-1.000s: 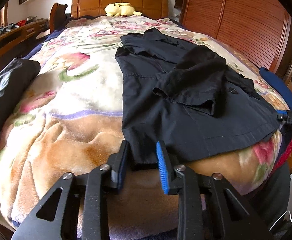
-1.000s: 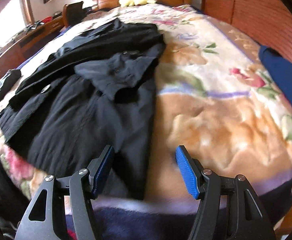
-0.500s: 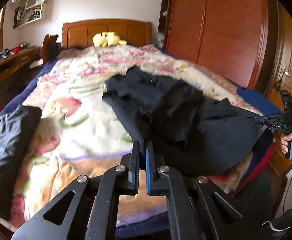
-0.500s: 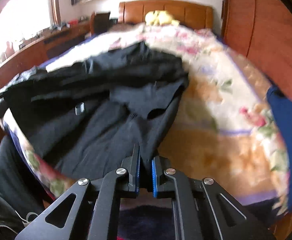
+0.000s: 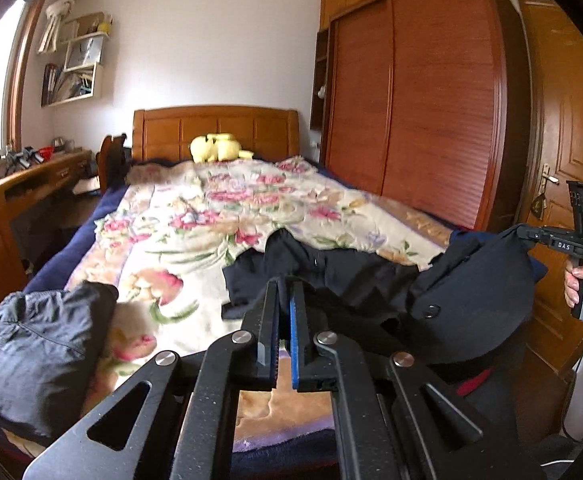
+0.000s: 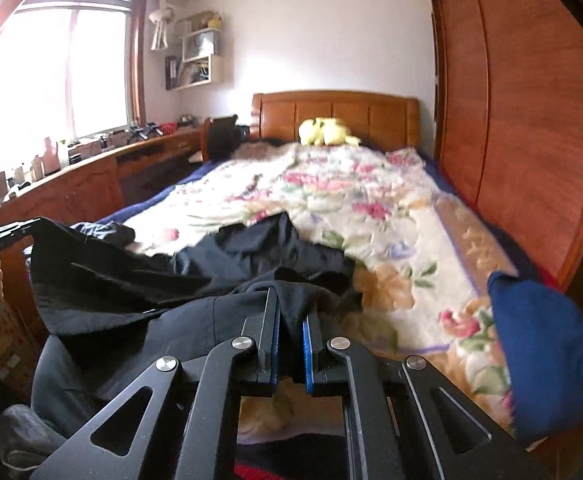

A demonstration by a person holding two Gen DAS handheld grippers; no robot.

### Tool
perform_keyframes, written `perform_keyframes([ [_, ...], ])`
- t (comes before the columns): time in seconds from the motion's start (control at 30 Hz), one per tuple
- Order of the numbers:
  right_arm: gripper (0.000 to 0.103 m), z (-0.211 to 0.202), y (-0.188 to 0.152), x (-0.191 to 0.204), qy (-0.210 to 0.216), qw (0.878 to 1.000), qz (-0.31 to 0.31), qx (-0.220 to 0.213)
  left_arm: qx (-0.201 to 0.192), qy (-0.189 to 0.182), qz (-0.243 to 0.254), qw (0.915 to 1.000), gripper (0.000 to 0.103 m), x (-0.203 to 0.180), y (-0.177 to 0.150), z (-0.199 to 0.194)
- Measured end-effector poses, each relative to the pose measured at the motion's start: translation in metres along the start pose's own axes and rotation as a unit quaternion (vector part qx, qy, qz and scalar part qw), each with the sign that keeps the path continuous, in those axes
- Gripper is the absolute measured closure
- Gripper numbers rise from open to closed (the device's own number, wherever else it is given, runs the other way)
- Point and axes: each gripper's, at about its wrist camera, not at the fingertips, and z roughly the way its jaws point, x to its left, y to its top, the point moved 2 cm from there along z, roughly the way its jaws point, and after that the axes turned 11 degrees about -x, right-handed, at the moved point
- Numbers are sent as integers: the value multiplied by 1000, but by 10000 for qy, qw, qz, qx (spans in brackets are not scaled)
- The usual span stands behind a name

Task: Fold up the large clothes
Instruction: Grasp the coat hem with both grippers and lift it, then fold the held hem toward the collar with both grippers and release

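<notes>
Left gripper [image 5: 284,300] clamped narrow on the hem of the black coat [image 5: 467,312]; cloth pinched between its blue pads. Right gripper [image 6: 291,308] also nearly closed, gripping another part of the same hem, fabric bunched between the pads. Coat hangs stretched between the two grippers, near edge raised off the bed [image 5: 195,216]; far end lies on the flowered blanket [image 6: 371,208] ahead of both grippers. Left view: the right gripper shows far right, held by a hand [image 5: 581,280]. Dark folded garment [image 5: 39,352] sits left of the left gripper. Blue cloth [image 6: 539,344] lies right of the right gripper. Yellow plush toy [image 5: 217,148] far ahead by the headboard. Wardrobe [image 5: 415,112] to the right.
</notes>
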Motion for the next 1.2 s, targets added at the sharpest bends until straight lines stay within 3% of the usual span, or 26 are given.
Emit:
perform_keyframes([
  [0.13, 95, -30, 7, -1, 26, 9998, 50, -178, -199, -52, 56, 9998, 99, -4, 12, -20],
  [0.3, 95, -44, -16, -3, 211, 9987, 351, -315, -232, -247, 149, 9993, 99, -5, 11, -23],
  [0.5, 95, 10, -70, -16, 14, 9979, 585, 290, 330, -213, -99, 9992, 99, 6, -31, 20],
  [0.77, 94, 85, -109, -32, -33, 9947, 834, 603, 777, 43, -403, 9962, 99, 28, -78, 68],
  [0.97, 94, 145, -101, -38, -73, 9934, 929, 674, 1051, 212, -497, 9930, 99, 43, -99, 108],
  [1.2, 94, 221, -84, -48, -244, 9959, 400, 768, 1051, 415, -164, 9935, 99, 60, -79, 171],
])
